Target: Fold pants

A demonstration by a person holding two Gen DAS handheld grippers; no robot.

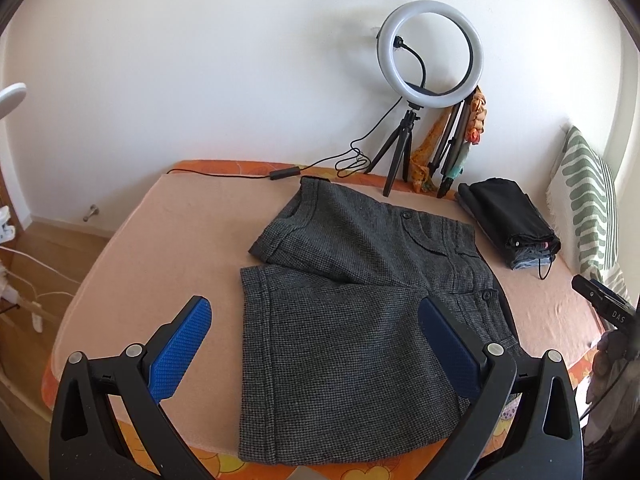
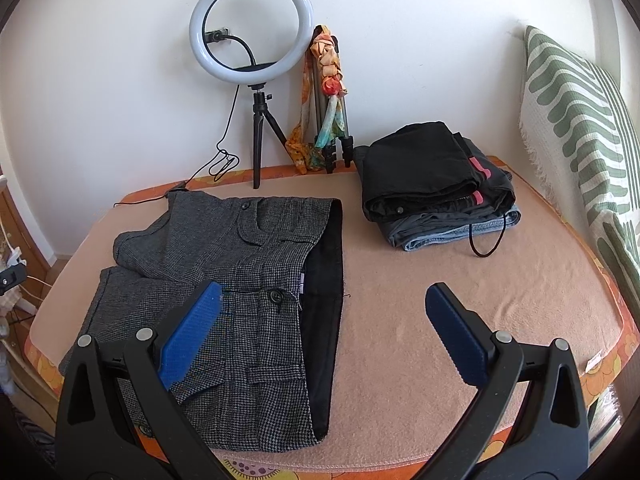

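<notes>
Hovering over the grey shorts (image 1: 352, 300) with both grippers spread wide and holding nothing: left gripper (image 1: 316, 344) has its blue ribbed fingers (image 1: 180, 356) straddling the near leg, right gripper (image 2: 324, 328) sits over the waistband end with one finger above the cloth and the other above bare blanket (image 2: 440, 280). The shorts lie flat on a peach blanket covering the bed, legs pointing to the left side, waistband to the right; long axis runs roughly left-right across both views. The two legs are splayed a little, far leg's hem overlapping the near one at the crotch. Judgement: no fold made yet, and the likely first fold is leg over leg, so left gripper is nearer the hems and right gripper nearer the waistband (image 2: 324, 280), whose black lining shows along the open edge. Fabric is a fine houndstooth weave, thick-looking, cuffed hems, buttoned pockets (image 2: 276, 296); probably stiff enough to hold a crease but bulky at the waistband. A stack of folded clothes (image 2: 436, 184) sits well apart at the far right, black on top, denim at the bottom. Ring light (image 2: 252, 32) on a small tripod stands at the far edge against the wall, its cable near the far leg of the shorts; a striped cushion (image 2: 580, 120) leans at the right.
</notes>
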